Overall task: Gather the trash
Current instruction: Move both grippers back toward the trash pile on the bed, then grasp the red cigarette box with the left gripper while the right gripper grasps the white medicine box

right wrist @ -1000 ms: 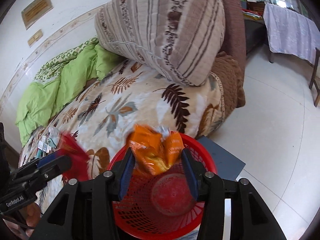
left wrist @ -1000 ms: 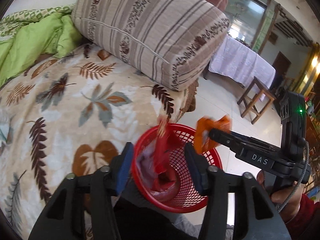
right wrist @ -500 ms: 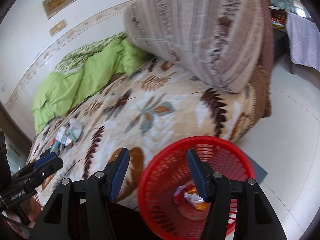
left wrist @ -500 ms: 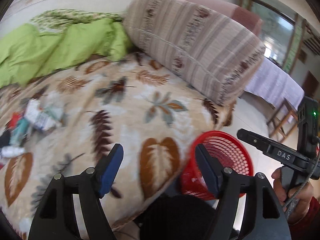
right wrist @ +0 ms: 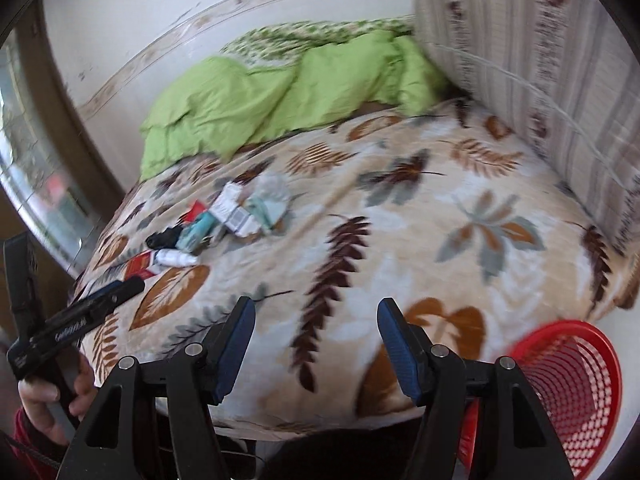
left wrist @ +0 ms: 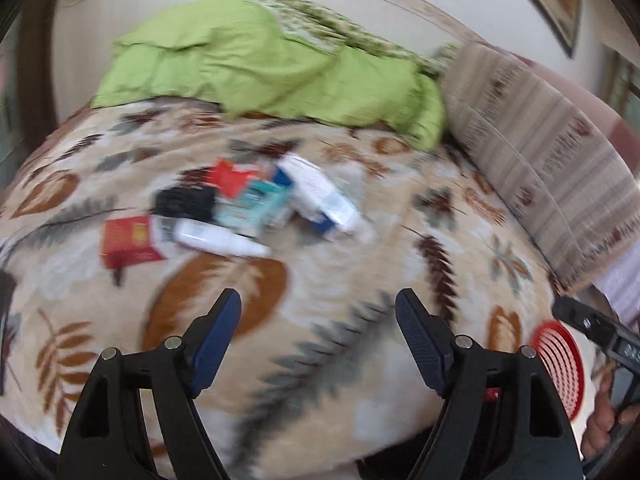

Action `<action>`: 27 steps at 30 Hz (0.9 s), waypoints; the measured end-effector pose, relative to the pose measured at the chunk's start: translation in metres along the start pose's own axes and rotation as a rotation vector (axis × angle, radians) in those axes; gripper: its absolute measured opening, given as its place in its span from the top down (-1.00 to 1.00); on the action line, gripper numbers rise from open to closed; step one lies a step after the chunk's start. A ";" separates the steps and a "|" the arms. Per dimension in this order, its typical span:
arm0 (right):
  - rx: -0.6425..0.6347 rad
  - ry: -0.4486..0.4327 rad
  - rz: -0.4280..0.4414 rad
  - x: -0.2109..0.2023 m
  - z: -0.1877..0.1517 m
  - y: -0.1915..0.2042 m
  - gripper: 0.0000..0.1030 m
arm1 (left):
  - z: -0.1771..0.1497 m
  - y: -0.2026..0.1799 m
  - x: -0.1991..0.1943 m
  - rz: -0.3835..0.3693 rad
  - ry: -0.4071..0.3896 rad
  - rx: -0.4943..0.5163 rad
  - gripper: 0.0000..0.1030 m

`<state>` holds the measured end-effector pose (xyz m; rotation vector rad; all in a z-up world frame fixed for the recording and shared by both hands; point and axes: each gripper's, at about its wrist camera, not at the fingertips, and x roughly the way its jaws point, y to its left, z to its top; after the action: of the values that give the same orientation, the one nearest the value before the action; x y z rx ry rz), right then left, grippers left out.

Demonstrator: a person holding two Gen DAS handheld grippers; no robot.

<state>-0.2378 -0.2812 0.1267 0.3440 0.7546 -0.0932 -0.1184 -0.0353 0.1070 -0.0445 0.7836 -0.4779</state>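
**Ann:** While both cameras look across the bed, the left gripper (left wrist: 318,312) has its blue-padded jaws spread wide, and they have just been opening, with nothing between them but the beige leaf-patterned blanket (left wrist: 332,280) below.

**Bo:** Same on the right gripper (right wrist: 316,320): jaws apart, just been opening, nothing between them. And the trash?

**Ann:** A blurred heap of small packets and boxes (left wrist: 240,208) lies toward the far left part of the bed. I can pick out a red flat box (left wrist: 128,242) at the heap's near left edge, a white tube-like bottle (left wrist: 218,238) beside it, something black (left wrist: 184,202), a teal carton (left wrist: 256,204) and a white and blue box (left wrist: 320,196).

**Bo:** From the right wrist that same heap (right wrist: 224,216) sits well ahead of the left gripper's black arm (right wrist: 76,320).

**Ann:** The round red plastic mesh basket (right wrist: 568,384) stands off the bed's near right corner, well apart from the heap.

**Bo:** Behind, a crumpled green quilt (right wrist: 280,96) lies along the far edge by the wall, and a big striped cushion (right wrist: 540,60) fills the far right corner.
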 end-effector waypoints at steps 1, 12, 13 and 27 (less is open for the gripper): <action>-0.014 0.008 0.012 0.006 0.002 0.007 -0.30 | 0.004 0.013 0.000 0.028 -0.013 -0.022 -0.52; 0.054 0.081 0.125 0.127 0.067 0.078 -0.30 | 0.054 0.166 0.065 0.247 -0.045 -0.269 -0.52; 0.070 0.075 0.126 0.135 0.072 0.081 -0.30 | 0.054 0.175 0.071 0.224 -0.030 -0.293 -0.52; 0.135 0.066 0.146 0.192 0.082 0.067 -0.30 | 0.031 0.177 0.094 -0.048 0.174 -0.089 -0.52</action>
<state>-0.0306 -0.2386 0.0688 0.5319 0.7878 0.0052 0.0304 0.0782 0.0280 -0.1055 0.9761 -0.4963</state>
